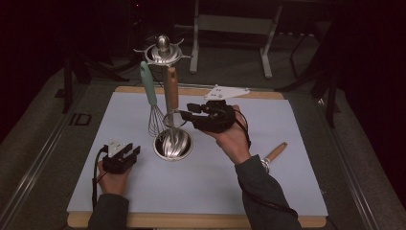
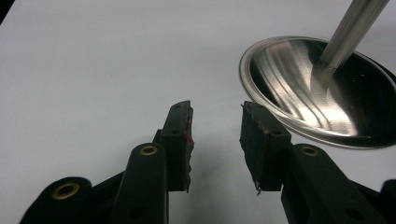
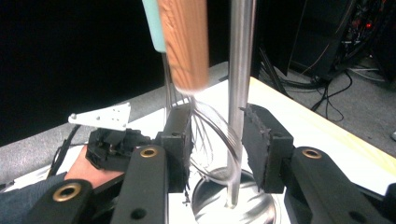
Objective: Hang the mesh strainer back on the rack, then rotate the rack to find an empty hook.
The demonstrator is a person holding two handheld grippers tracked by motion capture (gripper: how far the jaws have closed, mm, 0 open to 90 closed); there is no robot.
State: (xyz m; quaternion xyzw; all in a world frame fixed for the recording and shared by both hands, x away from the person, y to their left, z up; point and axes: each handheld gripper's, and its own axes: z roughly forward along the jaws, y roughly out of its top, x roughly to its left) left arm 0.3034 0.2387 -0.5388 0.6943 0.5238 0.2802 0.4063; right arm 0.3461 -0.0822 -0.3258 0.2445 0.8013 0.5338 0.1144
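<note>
A steel utensil stand has a round dished base [image 1: 173, 143] and an upright pole [image 3: 240, 70] topped by a hook ring [image 1: 163, 50]. Two whisks hang from it, one with a mint handle [image 1: 148, 84] and one with a wooden handle [image 1: 171, 88]. My right gripper [image 1: 186, 111] is open at the height of the wooden whisk's wire loops [image 3: 210, 121]. The wires and the pole stand between its spread jaws, and the pads are clear of both. My left gripper [image 1: 133, 148] rests open on the mat just left of the base [image 2: 322, 93], holding nothing.
A grey mat [image 1: 239, 167] covers a wooden board. Another wooden-handled utensil [image 1: 275, 154] lies on the mat at the right, beside the right forearm. Dark floor and metal frame legs [image 1: 265, 52] lie beyond the far edge.
</note>
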